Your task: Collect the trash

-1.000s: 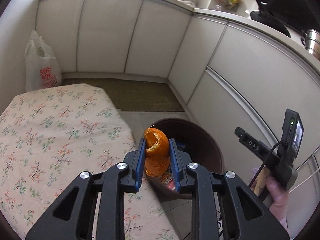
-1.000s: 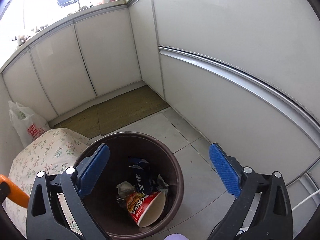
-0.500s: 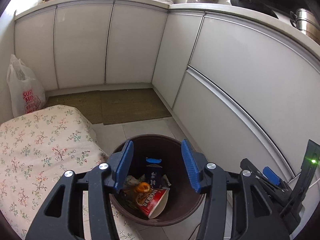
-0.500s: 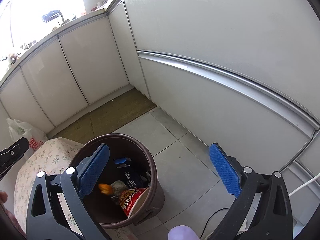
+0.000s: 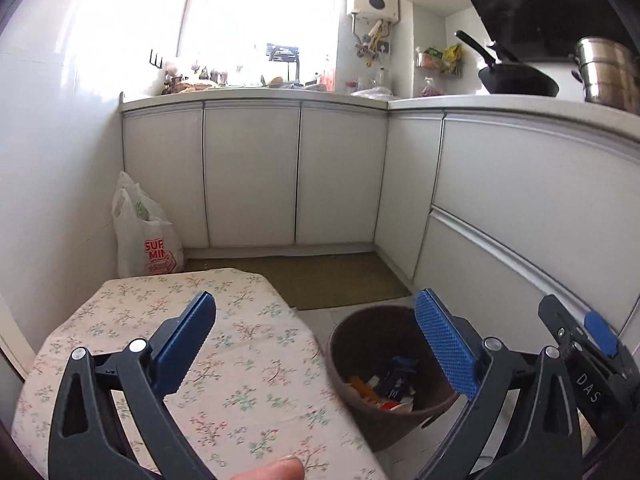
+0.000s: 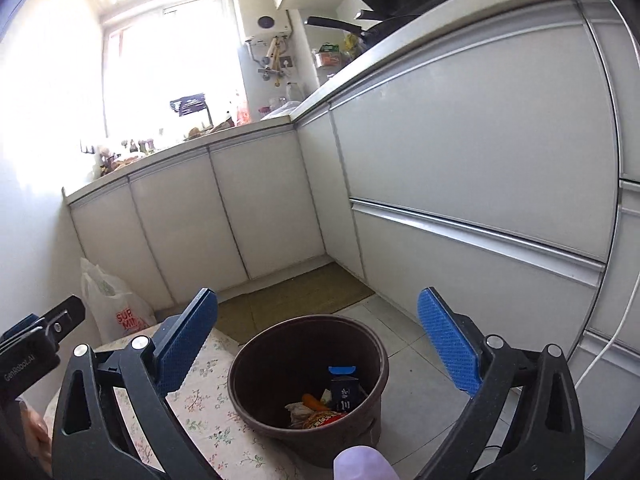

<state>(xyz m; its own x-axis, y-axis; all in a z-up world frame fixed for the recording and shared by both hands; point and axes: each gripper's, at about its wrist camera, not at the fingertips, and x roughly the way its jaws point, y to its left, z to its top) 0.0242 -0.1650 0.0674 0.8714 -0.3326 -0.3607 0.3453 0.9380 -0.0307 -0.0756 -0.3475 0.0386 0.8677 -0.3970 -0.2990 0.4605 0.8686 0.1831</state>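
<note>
Orange peel down in brown bin, lower centre, beside blue carton with unreadable white print. Below and between blue pads of right claw, released, empty. Left claw opening wide, nothing between, bin at right pad. "SUP MI" on white bag; "DAS" lower right.

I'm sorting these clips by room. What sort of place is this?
Most likely a home kitchen: white base cabinets run under a countertop, which carries a black wok and a steel pot. A brown trash bin stands on the tiled floor.
</note>
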